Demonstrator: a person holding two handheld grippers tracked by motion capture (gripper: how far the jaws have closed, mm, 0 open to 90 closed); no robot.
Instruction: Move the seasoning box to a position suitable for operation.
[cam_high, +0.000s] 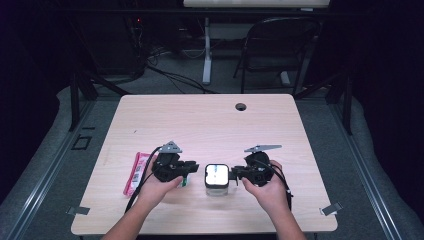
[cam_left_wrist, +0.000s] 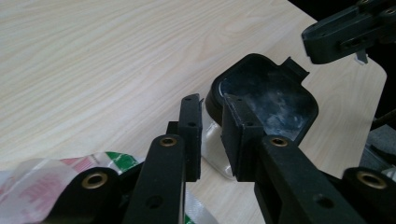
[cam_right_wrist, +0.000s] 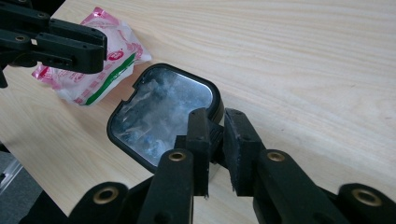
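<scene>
A small clear container with a black-rimmed lid stands near the table's front edge, between both grippers. My left gripper meets it from the left. In the left gripper view its jaws stand narrow at the lid's near edge, with a clear part of the container between them. My right gripper comes from the right. Its jaws are closed on a black tab at the edge of the lid. Each gripper also shows in the other's view, beyond the container: the right gripper and the left gripper.
A pink packet lies left of the left hand. A wrapper with pink print and a green stripe lies under the left gripper. The table has a cable hole at the back. A folding chair stands beyond it.
</scene>
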